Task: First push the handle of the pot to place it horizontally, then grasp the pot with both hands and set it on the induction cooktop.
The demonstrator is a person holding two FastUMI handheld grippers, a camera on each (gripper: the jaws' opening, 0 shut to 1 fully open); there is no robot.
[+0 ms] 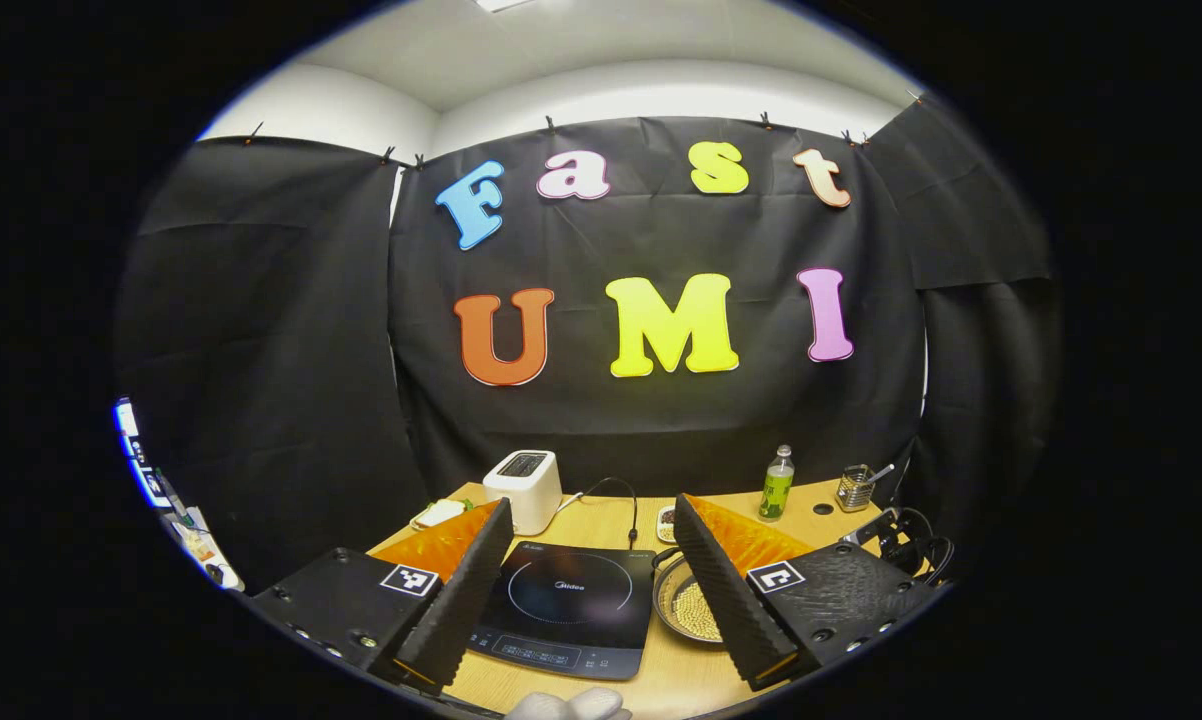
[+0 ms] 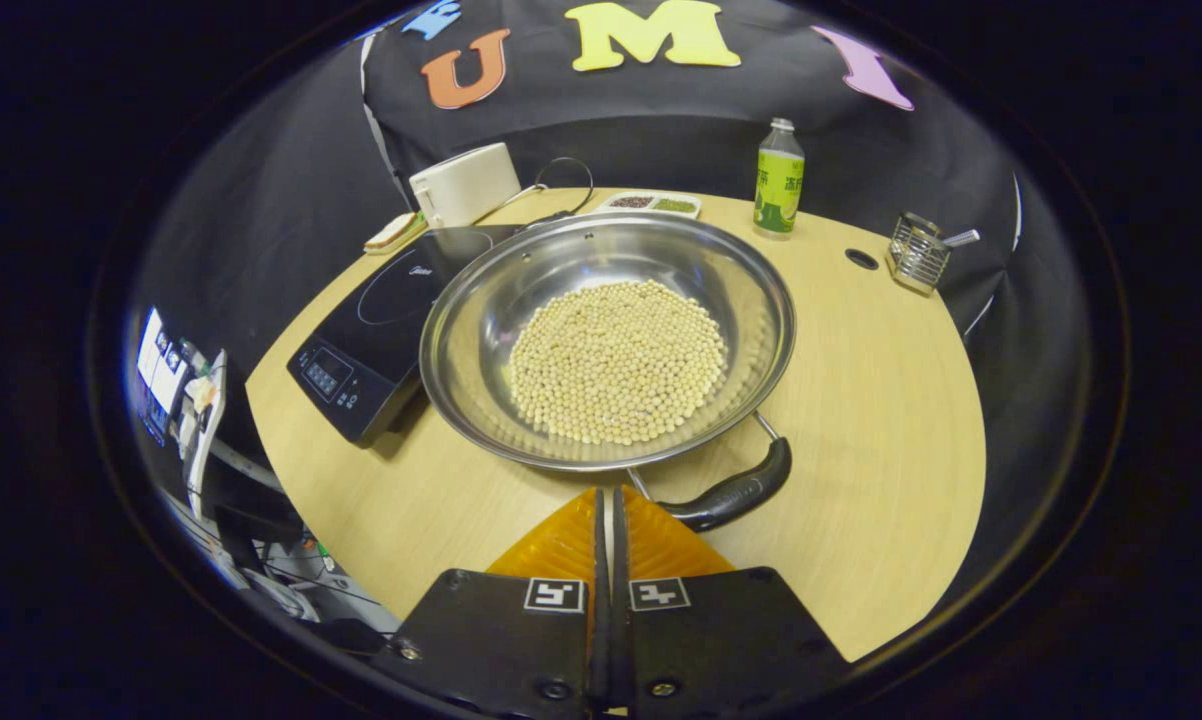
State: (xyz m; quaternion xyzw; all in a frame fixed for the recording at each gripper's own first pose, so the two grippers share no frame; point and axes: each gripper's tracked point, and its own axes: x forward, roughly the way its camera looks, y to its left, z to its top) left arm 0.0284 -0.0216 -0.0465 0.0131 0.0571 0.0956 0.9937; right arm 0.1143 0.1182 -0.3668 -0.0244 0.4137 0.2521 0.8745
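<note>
Table (image 2: 861, 400): right claw (image 2: 608, 510) closed beside pot handle (image 2: 736, 495).

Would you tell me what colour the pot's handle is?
Black handle on wire mounts, on the steel pot; clearest in the right gripper view.

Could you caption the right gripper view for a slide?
Shut right gripper beside the handle of a bean-filled pot.
</note>
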